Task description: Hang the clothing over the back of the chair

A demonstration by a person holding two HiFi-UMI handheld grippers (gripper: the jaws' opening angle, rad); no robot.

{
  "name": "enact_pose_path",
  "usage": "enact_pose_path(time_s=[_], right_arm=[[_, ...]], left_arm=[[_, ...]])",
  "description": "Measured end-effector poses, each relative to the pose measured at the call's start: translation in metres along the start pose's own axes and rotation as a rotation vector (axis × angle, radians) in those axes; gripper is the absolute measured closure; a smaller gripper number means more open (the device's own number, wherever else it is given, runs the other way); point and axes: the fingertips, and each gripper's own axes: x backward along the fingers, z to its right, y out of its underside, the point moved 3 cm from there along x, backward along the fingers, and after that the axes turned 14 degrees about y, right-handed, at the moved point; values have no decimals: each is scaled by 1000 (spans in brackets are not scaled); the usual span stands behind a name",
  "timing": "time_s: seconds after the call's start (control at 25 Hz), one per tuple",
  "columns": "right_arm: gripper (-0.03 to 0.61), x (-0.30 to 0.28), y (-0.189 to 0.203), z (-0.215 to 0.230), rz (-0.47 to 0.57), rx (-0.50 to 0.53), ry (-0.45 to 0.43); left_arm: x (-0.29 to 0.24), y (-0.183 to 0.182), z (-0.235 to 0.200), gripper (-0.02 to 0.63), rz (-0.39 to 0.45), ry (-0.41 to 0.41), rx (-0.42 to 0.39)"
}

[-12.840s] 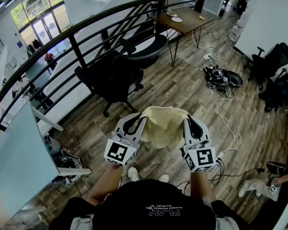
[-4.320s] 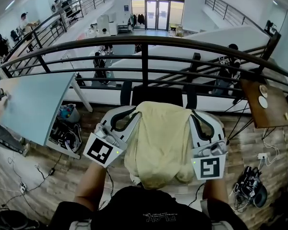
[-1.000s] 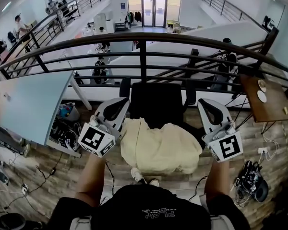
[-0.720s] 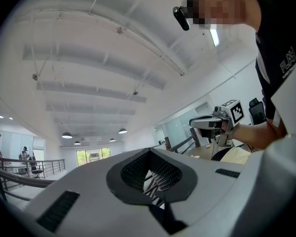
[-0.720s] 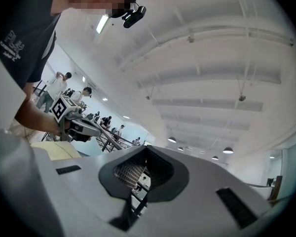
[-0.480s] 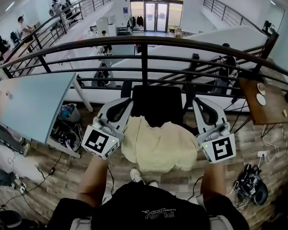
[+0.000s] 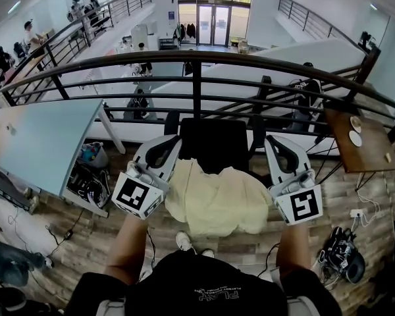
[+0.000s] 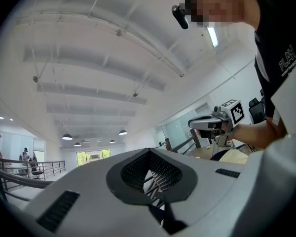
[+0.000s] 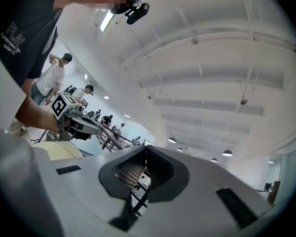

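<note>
**Cloth lies on the chair back, both grippers empty beside it**

The pale yellow cloth (image 7: 214,199) lies spread over the back of the black chair (image 7: 214,143). Most of it hangs on the near side, toward the person. Its long axis runs from left to right, along the top edge of the chair back.

The left gripper (image 7: 166,149) is just beside the left edge of the cloth, and the right gripper (image 7: 276,149) is just beside the right edge. The cloth is therefore between them and a little nearer to the person than their tips. Neither gripper is clearly the nearer one.

In each gripper view the jaws are together at the tips. Nothing is between them, and they point up toward the ceiling.

From so steeply above it is hard to see how much cloth passes over the top edge to the seat side, so I cannot say how securely it hangs. I judge the hanging to be nearly done. If a correction is needed, either gripper must turn inward and down to reach the nearest edge of the cloth.
</note>
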Motion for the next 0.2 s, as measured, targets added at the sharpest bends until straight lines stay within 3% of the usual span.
enact_pose_path(time_s=[0.2], right_arm=[[558,-1,-2,-2,-5,15,-5]], left_arm=[[3,-2,0,600,-17,-7,-7]])
